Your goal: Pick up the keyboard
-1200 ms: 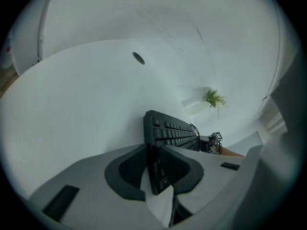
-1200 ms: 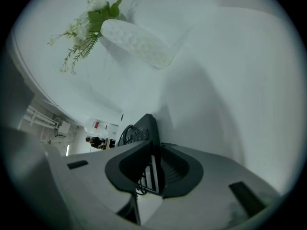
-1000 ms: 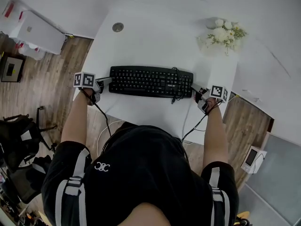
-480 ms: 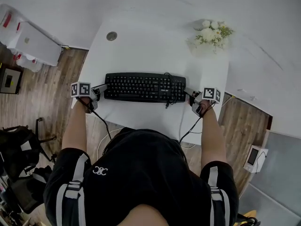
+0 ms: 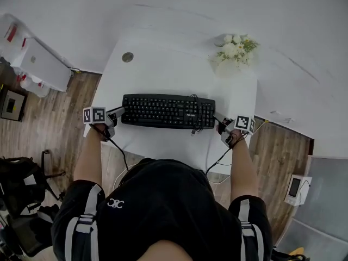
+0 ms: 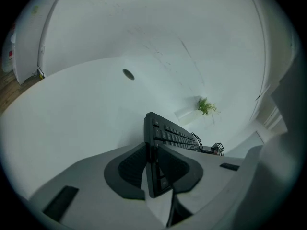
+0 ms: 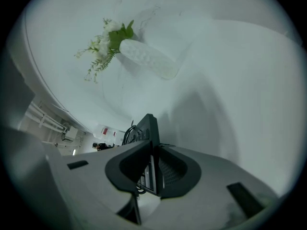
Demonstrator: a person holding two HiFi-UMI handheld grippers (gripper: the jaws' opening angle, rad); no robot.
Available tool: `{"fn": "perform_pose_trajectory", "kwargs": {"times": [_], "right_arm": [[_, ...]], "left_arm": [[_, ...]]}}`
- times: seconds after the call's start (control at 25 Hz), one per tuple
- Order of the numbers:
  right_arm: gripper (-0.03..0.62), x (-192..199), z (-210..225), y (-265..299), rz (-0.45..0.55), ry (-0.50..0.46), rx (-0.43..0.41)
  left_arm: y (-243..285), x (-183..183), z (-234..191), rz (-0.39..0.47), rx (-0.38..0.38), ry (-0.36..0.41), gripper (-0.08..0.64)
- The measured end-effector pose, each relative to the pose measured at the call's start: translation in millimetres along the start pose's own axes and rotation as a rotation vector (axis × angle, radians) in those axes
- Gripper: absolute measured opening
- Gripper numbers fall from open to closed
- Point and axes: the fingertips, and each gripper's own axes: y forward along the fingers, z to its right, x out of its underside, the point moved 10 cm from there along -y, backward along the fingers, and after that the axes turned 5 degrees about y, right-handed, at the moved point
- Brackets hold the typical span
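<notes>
Two-ended grip on the keyboard (image 5: 168,111). It runs straight from one set of fingers to the other, above the white table (image 5: 163,48).

Left fingers (image 6: 127,169): closing on the keyboard's left short edge. One pad is on the key side, the other on the underside, with the edge right between them.

Right fingers (image 7: 175,174): clamped the same way on the right short edge, with the thin slab sandwiched between the pads.

Why it's held like this:
- The board is long and thin. My guess is that one end alone would lever it and twist it out of the pads, while two ends share the load and keep it level.
- The pinch goes across the thickness because that's the only dimension the pads can span.
- Both sets of fingers angle down and inward, so the lower pad gets under the edge.

Status: I can't tell from above whether there's a gap under the board, so I judge the lift is only starting.

Watch items:
- The cable (image 5: 194,125) is bunched on the board near the right fingers, with a loop hanging off the near edge. It could drag or snag.
- The vase of flowers (image 5: 232,49) is beyond the right fingers, well apart. It shouldn't be in the way of a straight-up lift.

Next: raise both ends at the same rate.
</notes>
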Motion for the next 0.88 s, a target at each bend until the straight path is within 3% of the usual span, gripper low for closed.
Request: {"fn": "perform_pose_trajectory", "kwargs": {"times": [0.36, 0.64, 0.88], "right_arm": [[0.060, -13.6, -51.1, -56.3, 0.196, -0.101, -0.116], [0.058, -26.5, -102.5, -110.9, 0.396, -0.139, -0.283], [0.063, -51.6, -151.6, -153.5, 0.545, -0.228, -0.427]], "left_arm": [[-14.6, -63.6, 70.7, 0.198, 0.105, 0.180, 0.081], [-24.4, -107.1, 133.6, 0.336, 0.215, 0.305, 0.080], [-31.6, -149.4, 184.1, 0.471, 0.287, 0.408, 0.081]]}}
